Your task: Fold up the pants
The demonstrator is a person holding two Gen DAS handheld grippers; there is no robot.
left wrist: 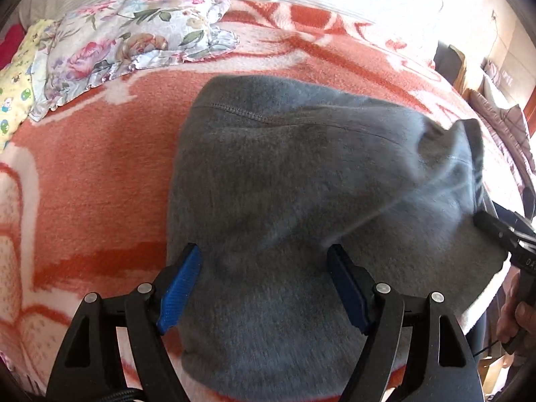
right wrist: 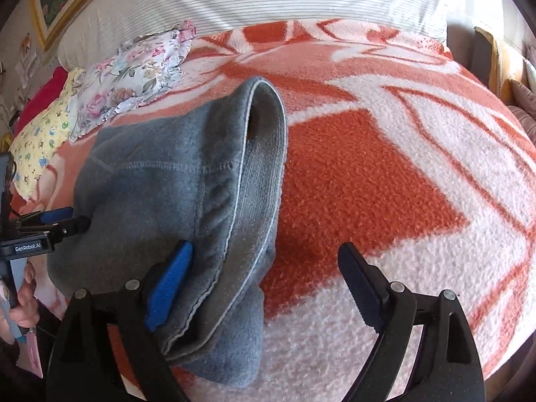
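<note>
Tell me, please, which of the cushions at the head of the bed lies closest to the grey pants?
The floral cushion, white with pink roses and a frilled edge. The yellow cartoon-print cushion lies farther left, and the red one sits behind that, farther from the grey pants.

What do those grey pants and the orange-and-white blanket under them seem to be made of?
Grey pants: probably fleece-type knit, matte and fuzzy, with visible stitched seams. Orange-and-white blanket: looks like plush, woolly pile, its surface nubby and curled; whether wool or synthetic cannot be told.

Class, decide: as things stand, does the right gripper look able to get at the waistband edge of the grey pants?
Probably yes. The right gripper stands open directly over the grey pants, with the waistband edge lying between its fingers and nothing covering it.
</note>
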